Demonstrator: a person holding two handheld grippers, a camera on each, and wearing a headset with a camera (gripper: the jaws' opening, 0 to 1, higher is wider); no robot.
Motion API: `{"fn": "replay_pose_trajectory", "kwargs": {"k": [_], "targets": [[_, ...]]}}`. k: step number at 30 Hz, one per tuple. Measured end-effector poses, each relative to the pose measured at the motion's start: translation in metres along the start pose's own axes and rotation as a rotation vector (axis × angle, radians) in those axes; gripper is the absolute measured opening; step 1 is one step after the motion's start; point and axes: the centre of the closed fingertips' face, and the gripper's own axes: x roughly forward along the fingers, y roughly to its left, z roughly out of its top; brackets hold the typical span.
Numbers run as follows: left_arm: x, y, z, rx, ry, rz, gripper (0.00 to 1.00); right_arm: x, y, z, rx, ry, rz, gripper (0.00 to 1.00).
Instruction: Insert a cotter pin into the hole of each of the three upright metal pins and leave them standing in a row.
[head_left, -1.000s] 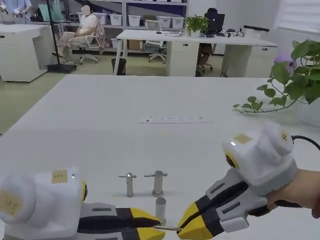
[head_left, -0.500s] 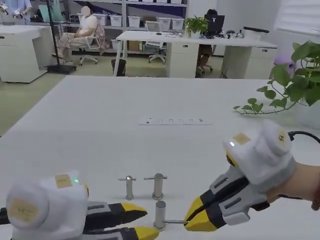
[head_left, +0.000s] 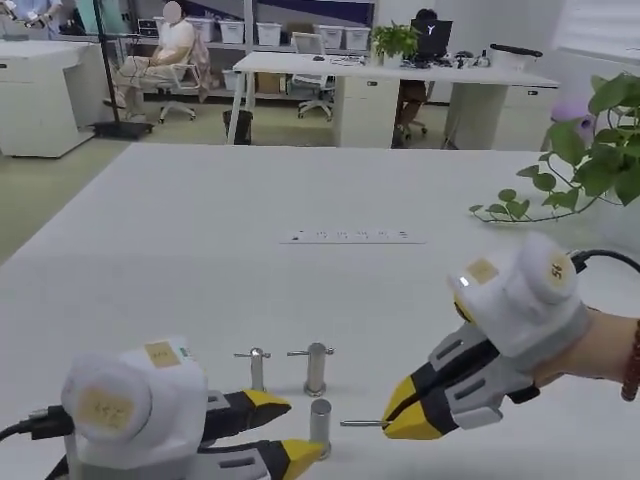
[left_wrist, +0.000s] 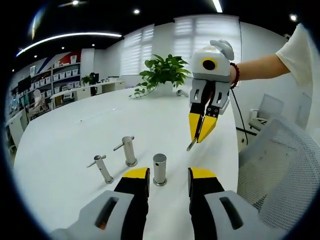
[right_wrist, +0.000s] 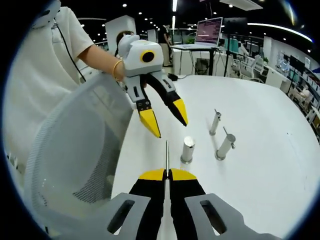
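Observation:
Three metal pins stand on the white table (head_left: 200, 250). Two of them (head_left: 257, 368) (head_left: 316, 368) have a cotter pin through the top. The nearest one, the bare pin (head_left: 320, 425) (left_wrist: 159, 169) (right_wrist: 187, 149), has none. My left gripper (head_left: 290, 430) (left_wrist: 169, 176) (right_wrist: 167, 125) is open, and the bare pin stands just ahead of its yellow tips, untouched. To the right of the bare pin, my right gripper (head_left: 395, 425) (left_wrist: 202, 131) (right_wrist: 166, 175) is shut on a cotter pin (head_left: 360, 423) (right_wrist: 167, 152). That cotter pin points at the bare pin, a short gap away.
A leafy potted plant (head_left: 590, 160) stands at the table's right edge. A flat white strip (head_left: 350, 238) lies mid-table. A grey mesh chair (left_wrist: 285, 170) (right_wrist: 75, 150) sits close behind the near table edge. Desks and a seated person (head_left: 170, 45) are far behind.
My right gripper has pulled back to the right, taking the cotter pin's tip off the bare pin. My left gripper's jaws have spread open and shifted slightly left.

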Motion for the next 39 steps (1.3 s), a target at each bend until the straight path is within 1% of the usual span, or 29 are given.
{"fn": "replay_pose_trajectory", "kwargs": {"k": [3, 9, 11, 14, 18, 20, 24, 27, 34, 36, 37, 39], "targets": [[0.006, 0.001, -0.002, -0.001, 0.008, 0.007, 0.29, 0.002, -0.004, -0.002, 0.002, 0.005, -0.005, 0.03], [0.018, 0.003, -0.011, 0.016, 0.054, 0.028, 0.29, 0.006, -0.013, -0.008, -0.019, 0.043, -0.020, 0.03], [0.021, 0.003, -0.012, 0.019, 0.060, 0.031, 0.28, 0.007, -0.015, -0.009, -0.026, 0.052, -0.025, 0.03], [0.025, 0.007, -0.013, 0.018, 0.064, 0.048, 0.27, 0.009, -0.018, -0.012, -0.036, 0.063, -0.024, 0.03], [0.030, 0.010, -0.013, 0.012, 0.063, 0.057, 0.26, 0.011, -0.023, -0.014, -0.043, 0.074, -0.026, 0.03], [0.031, 0.011, -0.015, 0.022, 0.072, 0.072, 0.24, 0.012, -0.026, -0.015, -0.046, 0.077, -0.028, 0.03], [0.035, 0.012, -0.020, 0.032, 0.090, 0.077, 0.22, 0.015, -0.031, -0.018, -0.053, 0.088, -0.038, 0.03], [0.036, 0.011, -0.022, 0.021, 0.094, 0.076, 0.20, 0.018, -0.035, -0.019, -0.050, 0.084, -0.042, 0.03], [0.040, 0.015, -0.020, 0.008, 0.087, 0.077, 0.16, 0.020, -0.039, -0.017, -0.053, 0.073, -0.038, 0.03], [0.040, 0.016, -0.020, 0.005, 0.087, 0.076, 0.12, 0.020, -0.038, -0.016, -0.055, 0.067, -0.030, 0.03], [0.040, 0.014, -0.020, -0.010, 0.085, 0.069, 0.12, 0.020, -0.038, -0.016, -0.057, 0.066, -0.028, 0.03], [0.039, 0.015, -0.020, -0.005, 0.081, 0.069, 0.12, 0.021, -0.038, -0.015, -0.069, 0.068, -0.023, 0.03]]}}
